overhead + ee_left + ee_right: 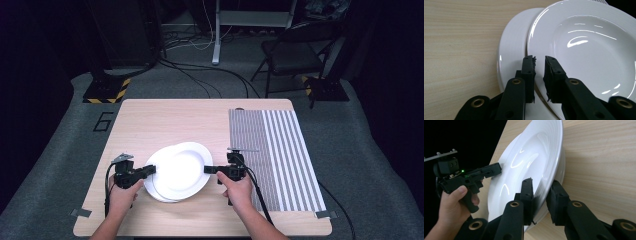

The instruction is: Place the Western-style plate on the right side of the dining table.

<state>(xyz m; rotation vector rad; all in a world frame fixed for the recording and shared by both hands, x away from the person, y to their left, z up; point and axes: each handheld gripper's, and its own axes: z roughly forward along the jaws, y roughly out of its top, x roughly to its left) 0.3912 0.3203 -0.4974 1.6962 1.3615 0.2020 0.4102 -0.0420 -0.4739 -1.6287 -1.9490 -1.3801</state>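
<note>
Two white plates lie stacked and offset on the wooden table (pixel 165 120). The upper plate (pixel 181 170) is deep and glossy, and the lower plate (pixel 156 193) peeks out at its front left. My left gripper (pixel 151 169) is shut on the upper plate's left rim. In the left gripper view its jaws (pixel 539 60) straddle that rim, between the upper plate (pixel 586 50) and the lower plate (pixel 511 50). My right gripper (pixel 209 170) is shut on the right rim. In the right gripper view the plate (pixel 529 157) fills the gap at the gripper (pixel 541 183), and the left gripper (pixel 497 169) holds the far edge.
A grey-and-white striped mat (pixel 280 155) covers the table's right part, just right of my right hand. Bare wood lies behind the plates. Beyond the table stand a black chair (pixel 295 50) and a stand base with yellow-black tape (pixel 105 92); cables run over the carpet.
</note>
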